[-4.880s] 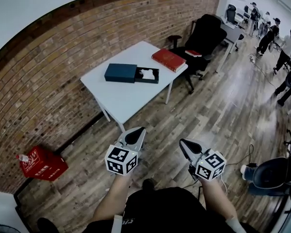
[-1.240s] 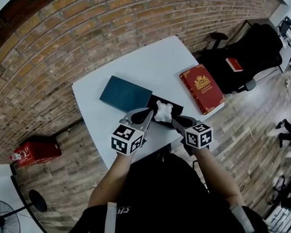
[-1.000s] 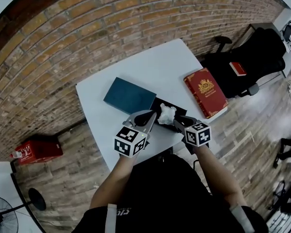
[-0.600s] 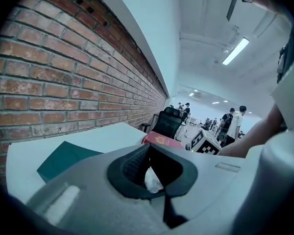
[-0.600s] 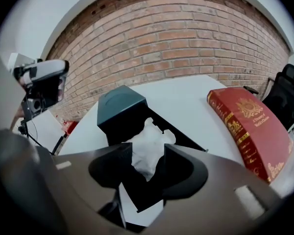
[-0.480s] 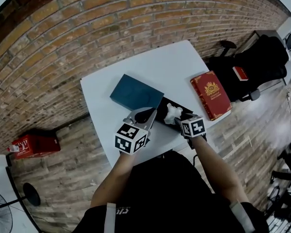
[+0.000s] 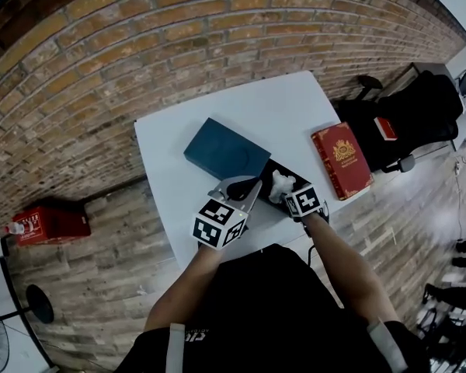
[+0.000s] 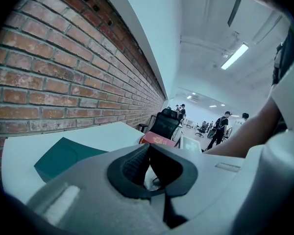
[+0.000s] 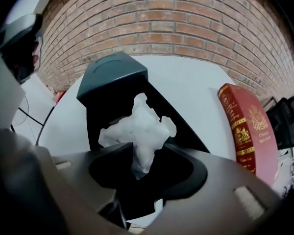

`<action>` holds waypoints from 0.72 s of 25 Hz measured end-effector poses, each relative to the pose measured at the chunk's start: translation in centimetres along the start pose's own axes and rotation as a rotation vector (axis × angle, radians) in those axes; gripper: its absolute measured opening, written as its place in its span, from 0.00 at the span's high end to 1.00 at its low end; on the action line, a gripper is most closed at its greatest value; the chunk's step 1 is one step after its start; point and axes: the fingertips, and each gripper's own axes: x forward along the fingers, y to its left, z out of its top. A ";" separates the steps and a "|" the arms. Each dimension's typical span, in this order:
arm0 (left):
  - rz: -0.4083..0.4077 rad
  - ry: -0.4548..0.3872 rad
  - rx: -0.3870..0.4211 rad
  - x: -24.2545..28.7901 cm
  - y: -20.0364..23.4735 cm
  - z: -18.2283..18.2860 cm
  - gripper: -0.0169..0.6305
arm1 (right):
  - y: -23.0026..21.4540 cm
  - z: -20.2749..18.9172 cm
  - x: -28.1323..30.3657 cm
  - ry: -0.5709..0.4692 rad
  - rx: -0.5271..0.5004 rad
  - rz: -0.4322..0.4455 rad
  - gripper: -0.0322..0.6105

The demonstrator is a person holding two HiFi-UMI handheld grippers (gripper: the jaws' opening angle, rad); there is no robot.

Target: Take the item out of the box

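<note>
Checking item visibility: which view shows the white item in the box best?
Right gripper view: the white item fills the centre, close, its lumpy shape clear against the black box. The head view shows it small; the left gripper view, at most a white sliver.

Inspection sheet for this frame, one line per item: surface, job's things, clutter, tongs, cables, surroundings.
Surface: white table, standing against the wall.
Job's things: black box open, white crumpled item lying in it; teal cover just behind the box.
Clutter: red book at the table's right edge.
Tongs: left tongs shut, empty, near the box; right tongs open, just closing in, the white item between them, not gripped.
Cables: nothing seen.
Surroundings: brick wall, wooden floor, red crate, black chair.
</note>
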 end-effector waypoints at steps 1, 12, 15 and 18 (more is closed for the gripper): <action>-0.005 0.000 -0.003 -0.1 -0.1 0.0 0.97 | 0.1 -0.1 0.2 0.012 -0.023 -0.010 0.65; -0.037 -0.001 0.002 -1.5 -0.9 0.1 0.97 | 0.1 0.0 -0.5 -0.082 0.116 0.049 0.84; -0.035 0.002 0.012 -1.6 -1.0 0.2 0.97 | 0.0 0.8 -1.3 -0.139 0.128 0.054 0.85; -0.037 0.022 0.031 -1.3 -1.6 0.2 0.97 | -0.2 1.5 -2.5 -0.214 0.148 0.072 0.85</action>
